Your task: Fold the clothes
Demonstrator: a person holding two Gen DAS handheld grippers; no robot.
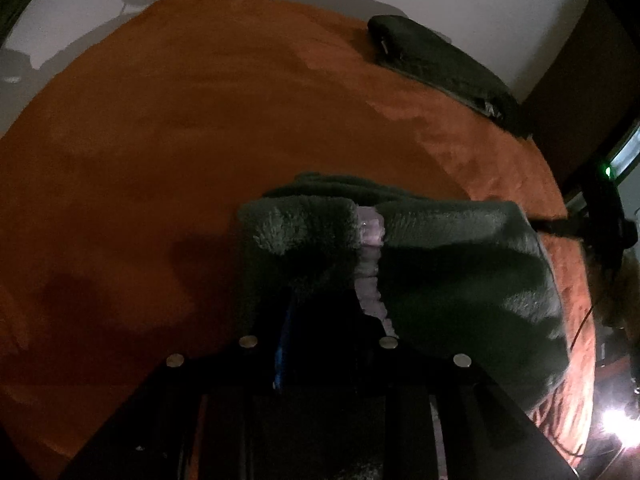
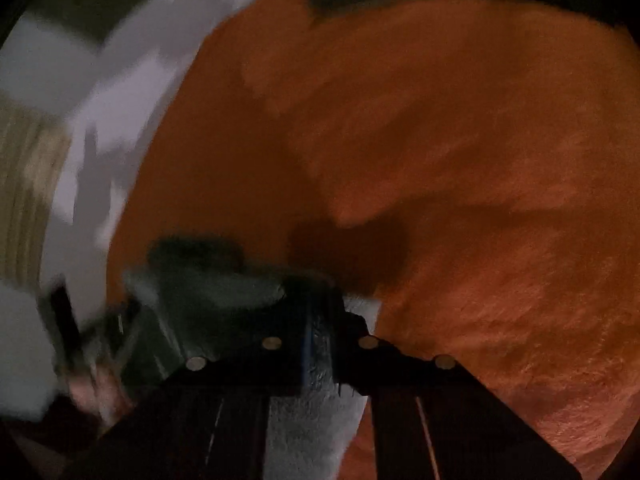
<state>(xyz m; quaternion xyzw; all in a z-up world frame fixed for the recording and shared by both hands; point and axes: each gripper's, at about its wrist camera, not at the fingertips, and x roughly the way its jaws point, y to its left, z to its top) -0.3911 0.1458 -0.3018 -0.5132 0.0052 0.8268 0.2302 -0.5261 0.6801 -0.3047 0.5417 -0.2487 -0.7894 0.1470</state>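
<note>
The left gripper (image 1: pixel 320 240) pinches a raised fold of the dark green fleece garment (image 1: pixel 460 280), low and centre in its view. The right gripper (image 2: pixel 320 312) is nearly closed on the same fleece's edge, low in its blurred frame. The fold looks midway, the cloth lifted above the orange blanket (image 1: pixel 200 140). Both grippers tilt steeply downward. Another dark garment (image 1: pixel 432 60) lies upper right, seemingly already folded.

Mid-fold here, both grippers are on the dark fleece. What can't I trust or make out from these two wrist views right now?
- Left wrist view: the left hand-held gripper is buried in the dark green fleece garment; its fingertips are hidden.
- Right wrist view: motion blur smears the right hand-held gripper and the fleece beside it.
- Both views: the garment's overall shape is cut off; fold progress unclear.
- The folded dark item on the orange blanket is too dim to identify.
</note>
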